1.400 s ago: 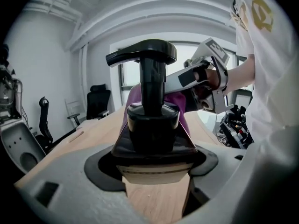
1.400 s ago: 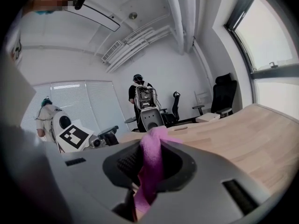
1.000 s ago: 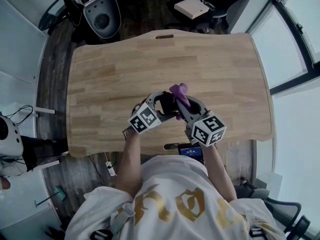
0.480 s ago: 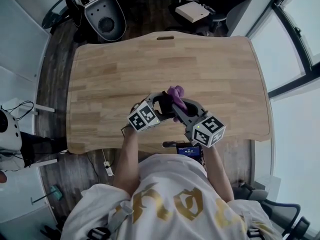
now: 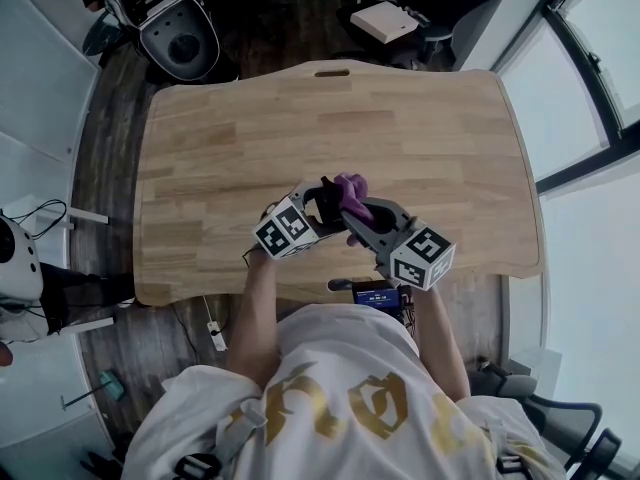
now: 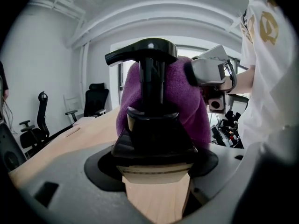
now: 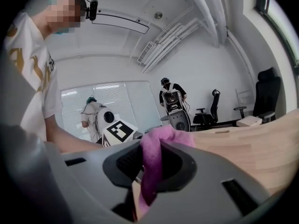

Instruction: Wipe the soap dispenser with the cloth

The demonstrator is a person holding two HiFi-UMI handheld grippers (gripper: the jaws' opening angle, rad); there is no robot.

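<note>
Left gripper (image 5: 322,206) pinching black soap dispenser (image 6: 153,134) over near side of wooden table (image 5: 220,148); right gripper (image 5: 358,211) clamped on purple cloth (image 6: 187,101), draped against dispenser's pump

The table (image 5: 210,148) lies open around left tool (image 5: 325,200) and right tool (image 5: 355,210), crowding together.

Even, bright indoor daylight; gripper views fisheye-warped with black vignetted corners, near jaws blurred, backgrounds washed pale.
</note>
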